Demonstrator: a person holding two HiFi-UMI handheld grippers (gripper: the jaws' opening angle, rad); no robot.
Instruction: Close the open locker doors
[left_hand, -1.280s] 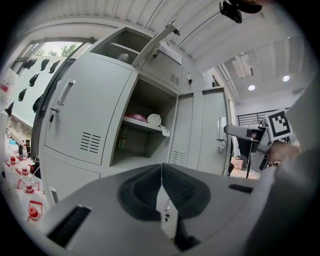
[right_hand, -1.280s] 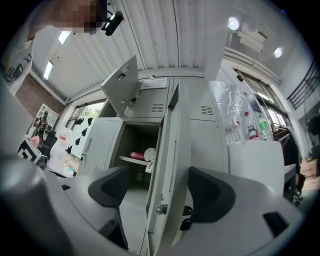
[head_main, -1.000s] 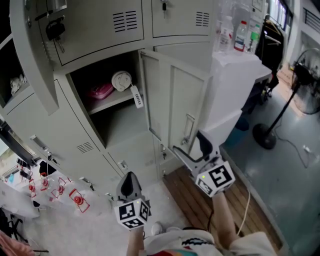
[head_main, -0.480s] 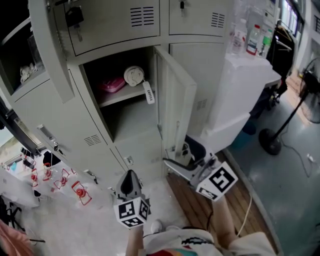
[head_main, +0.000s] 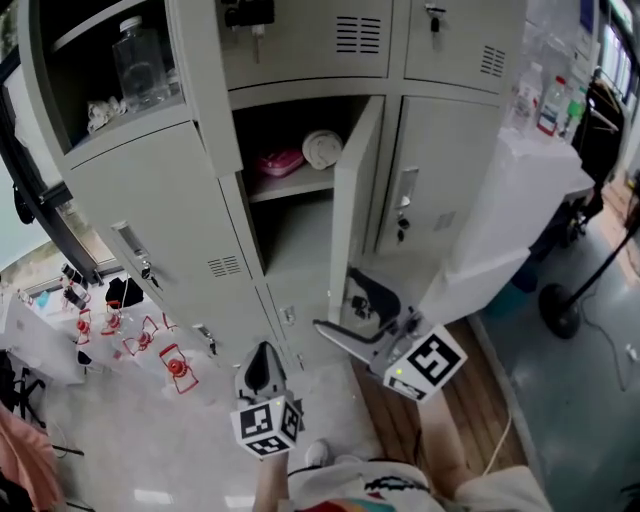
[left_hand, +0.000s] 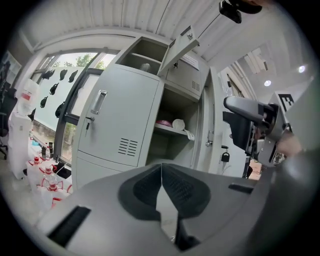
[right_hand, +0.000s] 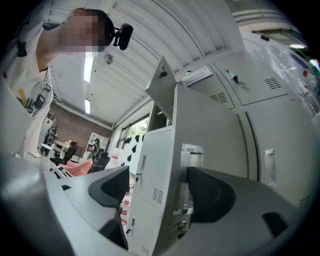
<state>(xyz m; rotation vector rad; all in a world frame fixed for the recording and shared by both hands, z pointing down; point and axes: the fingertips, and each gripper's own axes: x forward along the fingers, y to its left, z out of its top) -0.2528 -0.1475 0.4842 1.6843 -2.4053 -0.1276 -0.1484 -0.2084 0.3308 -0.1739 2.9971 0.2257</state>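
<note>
far up and to the left of the left gripper (head_main: 262, 356), one upper locker door (head_main: 205, 85) hangs open, and a clear bottle (head_main: 140, 62) stands in the compartment behind it. the left gripper is held low in front of the lockers (head_main: 150, 190), touching none of them, its jaws pressed together with nothing between them. ahead of it and to its right an open compartment holds a pink item (head_main: 282, 161) and a white round item (head_main: 322, 148) on a shelf. that compartment's door (head_main: 352, 215) stands about half open, and its free edge sits between the widely spread jaws of the right gripper (head_main: 352, 312), near the latch; whether a pad touches the door cannot be told.
</note>
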